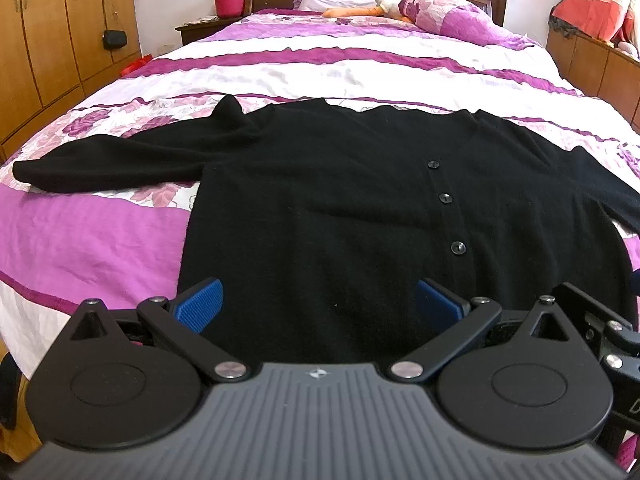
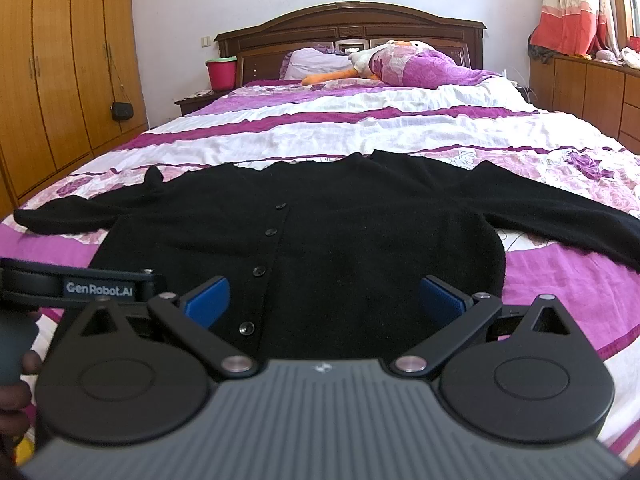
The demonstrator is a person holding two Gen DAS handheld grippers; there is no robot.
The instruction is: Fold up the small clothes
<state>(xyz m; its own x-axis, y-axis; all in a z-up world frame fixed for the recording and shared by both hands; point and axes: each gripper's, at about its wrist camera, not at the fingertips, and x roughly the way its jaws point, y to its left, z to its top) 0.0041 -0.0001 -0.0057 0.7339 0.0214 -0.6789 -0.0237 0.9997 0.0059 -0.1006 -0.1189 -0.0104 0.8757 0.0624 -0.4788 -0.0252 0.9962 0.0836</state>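
A black button-front cardigan (image 1: pixel 320 200) lies flat on the bed, front up, collar toward the headboard, both sleeves spread sideways. It also shows in the right wrist view (image 2: pixel 360 232). My left gripper (image 1: pixel 318 302) is open and empty, hovering over the cardigan's lower left part near the hem. My right gripper (image 2: pixel 324 300) is open and empty over the lower right part. The left gripper's body (image 2: pixel 80 284) shows at the left edge of the right wrist view. The hem itself is hidden under the grippers.
The bed has a purple and white floral cover (image 1: pixel 100 240). Pillows and a plush duck (image 2: pixel 372 60) lie by the wooden headboard (image 2: pixel 348 28). A red bucket (image 1: pixel 229 0) stands on a nightstand. Wardrobes (image 2: pixel 60 80) stand left, a low cabinet (image 2: pixel 592 88) right.
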